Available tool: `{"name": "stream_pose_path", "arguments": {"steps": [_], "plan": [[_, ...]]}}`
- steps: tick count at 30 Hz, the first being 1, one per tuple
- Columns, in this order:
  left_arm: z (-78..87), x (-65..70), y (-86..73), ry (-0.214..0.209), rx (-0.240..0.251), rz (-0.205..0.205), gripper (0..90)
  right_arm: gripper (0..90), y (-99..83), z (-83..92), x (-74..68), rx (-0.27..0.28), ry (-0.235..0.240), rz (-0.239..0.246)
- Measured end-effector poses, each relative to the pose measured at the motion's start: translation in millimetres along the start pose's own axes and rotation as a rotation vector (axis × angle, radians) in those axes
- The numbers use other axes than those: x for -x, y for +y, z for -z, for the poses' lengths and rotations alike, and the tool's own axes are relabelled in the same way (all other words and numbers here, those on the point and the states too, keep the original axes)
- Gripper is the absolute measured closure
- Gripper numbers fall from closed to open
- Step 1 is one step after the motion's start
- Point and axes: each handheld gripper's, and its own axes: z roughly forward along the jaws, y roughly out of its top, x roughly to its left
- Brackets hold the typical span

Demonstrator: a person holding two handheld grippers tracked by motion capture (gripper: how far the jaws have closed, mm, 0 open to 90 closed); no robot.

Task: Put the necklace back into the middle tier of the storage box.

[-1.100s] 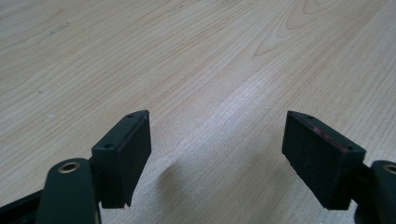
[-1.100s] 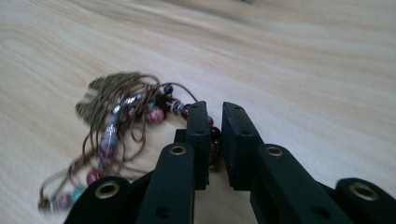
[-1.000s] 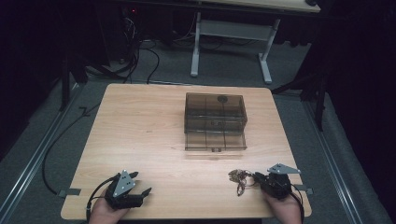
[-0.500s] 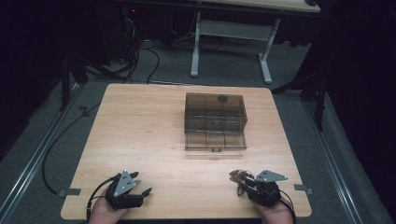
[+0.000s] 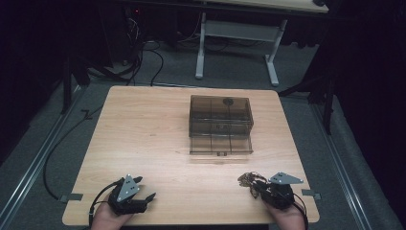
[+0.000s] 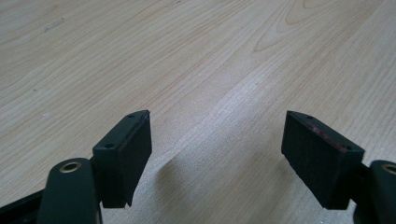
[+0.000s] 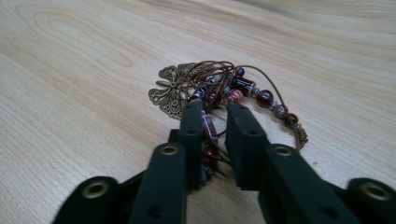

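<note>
A beaded necklace (image 5: pixel 250 180) with a brass butterfly pendant (image 7: pixel 170 91) and red and dark beads on brown cord lies in a heap on the wooden table (image 5: pixel 143 129), near its front right. My right gripper (image 5: pixel 261 188) is low over it. In the right gripper view its jaws (image 7: pixel 215 109) stand a narrow gap apart and have just been opening, with a beaded strand lying loose between them. My left gripper (image 5: pixel 146 188) rests at the front left. Its jaws (image 6: pixel 217 135) are wide apart over bare wood, with nothing between them.
A smoky clear plastic drawer box (image 5: pixel 220 122) stands at the middle of the table, right of centre, its lowest drawer pulled out toward me. Beyond the far edge are a dark floor, cables and the legs of another table (image 5: pixel 234 43).
My right gripper has shifted slightly left, closer over the necklace, and its top plate has turned a little. The left gripper and the box have stayed put.
</note>
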Motion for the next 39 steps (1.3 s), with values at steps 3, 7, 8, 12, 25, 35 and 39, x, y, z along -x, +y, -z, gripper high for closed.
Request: {"name": "stream_pose_path", "arguments": {"steps": [3,7,8,12,25,35,39], "plan": [[0.0,0.0,0.0,0.001,-0.001,0.000,24.8,71.6,2.7,8.3,2.7,0.030,0.000,-0.023],[0.4,0.0,-0.1,0.002,0.001,0.001,24.8,71.9,4.6,16.3,10.8,-0.005,-0.017,-0.046],[0.5,0.0,-0.2,0.000,0.002,0.002,24.8,72.9,4.9,18.1,11.4,-0.030,-0.018,-0.046],[0.6,0.1,-0.2,-0.003,0.003,-0.002,24.7,73.8,5.9,20.1,12.0,-0.097,-0.007,-0.020],[0.7,-0.2,-0.2,-0.013,-0.001,-0.005,24.2,53.7,37.6,22.8,21.7,-0.352,0.023,-0.026],[0.3,-0.2,-0.1,-0.021,-0.002,-0.008,24.2,32.7,60.6,6.2,12.8,-0.522,0.053,0.042],[0.0,-0.3,0.0,-0.023,-0.005,-0.008,24.3,22.8,68.0,-4.6,12.5,-0.591,0.058,0.027]]}}
